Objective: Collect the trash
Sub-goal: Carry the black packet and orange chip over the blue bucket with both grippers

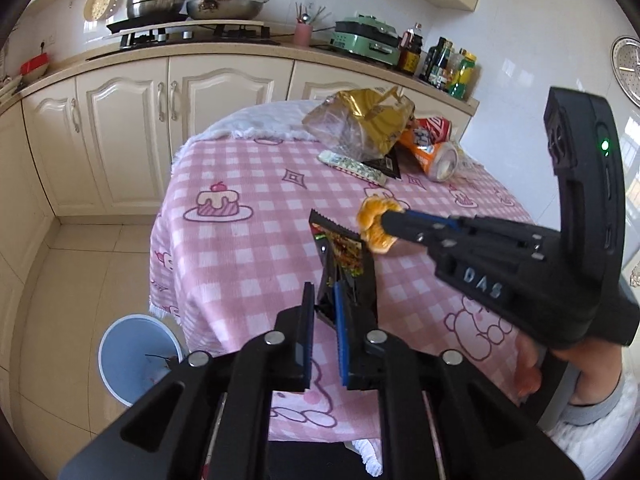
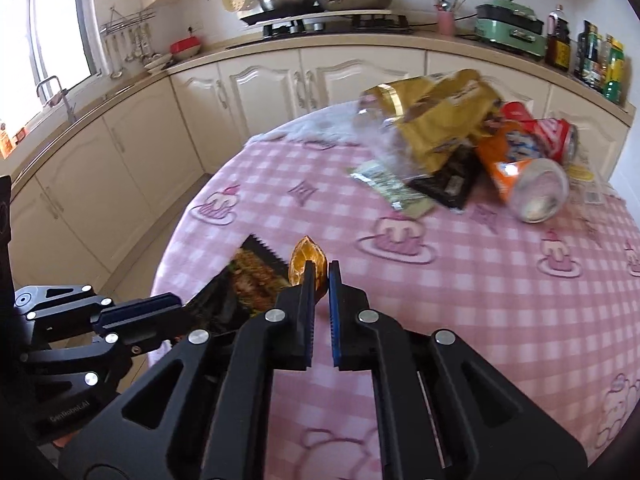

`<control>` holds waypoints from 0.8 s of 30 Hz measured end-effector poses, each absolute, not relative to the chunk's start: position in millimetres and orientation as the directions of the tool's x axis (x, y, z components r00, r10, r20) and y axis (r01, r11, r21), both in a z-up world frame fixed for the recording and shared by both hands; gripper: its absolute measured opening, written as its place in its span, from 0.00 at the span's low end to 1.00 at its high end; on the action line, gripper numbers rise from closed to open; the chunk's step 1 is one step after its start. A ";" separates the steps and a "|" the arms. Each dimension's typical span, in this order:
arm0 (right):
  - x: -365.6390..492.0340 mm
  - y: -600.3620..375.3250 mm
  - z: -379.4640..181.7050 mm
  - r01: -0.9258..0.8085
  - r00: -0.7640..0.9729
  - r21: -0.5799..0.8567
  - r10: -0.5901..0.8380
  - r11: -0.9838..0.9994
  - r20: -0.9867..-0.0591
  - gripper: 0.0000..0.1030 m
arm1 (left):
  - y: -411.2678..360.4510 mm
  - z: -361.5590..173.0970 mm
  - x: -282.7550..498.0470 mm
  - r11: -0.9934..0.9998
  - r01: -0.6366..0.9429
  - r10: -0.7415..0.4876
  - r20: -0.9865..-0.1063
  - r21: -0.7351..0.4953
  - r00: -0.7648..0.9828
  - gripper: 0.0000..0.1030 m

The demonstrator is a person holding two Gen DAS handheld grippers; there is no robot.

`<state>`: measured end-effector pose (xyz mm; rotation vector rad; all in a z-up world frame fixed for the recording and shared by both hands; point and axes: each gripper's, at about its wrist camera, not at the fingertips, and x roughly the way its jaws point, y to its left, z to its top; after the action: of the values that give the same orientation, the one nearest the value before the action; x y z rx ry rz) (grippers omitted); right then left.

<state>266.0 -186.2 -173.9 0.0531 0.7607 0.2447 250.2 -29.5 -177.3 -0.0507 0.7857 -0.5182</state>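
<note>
The left hand-held gripper [image 1: 325,300] pinches the lower end of a black wrapper [image 1: 340,252], which sticks up from its jaws toward 12 o'clock over the near edge of the worktop [image 1: 248,240]. The right hand-held gripper [image 2: 319,276] is pressed together on a piece of orange peel [image 2: 307,258], the peel poking out past its tips; in the left wrist view it reaches in from 3 o'clock with the peel [image 1: 374,224] just beside the wrapper's top edge. In the right wrist view the wrapper [image 2: 252,276] lies at 9 o'clock of the peel, touching it or nearly so.

At 1 o'clock, well apart on the pink checked cloth, lies the remaining trash: a gold bag [image 1: 368,120], an orange can [image 1: 436,160], a red can [image 2: 548,132] and flat packets [image 1: 352,166]. A blue bin [image 1: 132,356] stands on the floor at 8 o'clock of the left gripper, beside the worktop.
</note>
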 end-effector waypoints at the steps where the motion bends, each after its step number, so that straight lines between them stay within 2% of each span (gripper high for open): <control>1: 266.6 -183.3 -174.4 -0.203 0.696 0.137 0.241 0.970 -0.677 0.06 | -26.3 -176.4 250.3 0.879 0.416 -0.458 -0.655 -0.233 0.601 0.08; 11: 271.2 -131.7 -173.1 -0.282 0.675 0.150 0.307 0.948 -0.671 0.06 | 30.6 -177.7 259.0 0.914 0.283 -0.405 -0.608 -0.290 0.683 0.08; 24: 304.8 12.2 -187.8 -0.468 0.583 0.179 0.454 0.866 -0.673 0.06 | 159.5 -197.6 270.3 0.954 0.043 -0.225 -0.611 -0.298 0.759 0.08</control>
<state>304.8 12.2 -187.8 -0.0183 0.7809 0.5382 270.3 159.5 -197.6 -0.2746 0.6954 -0.1477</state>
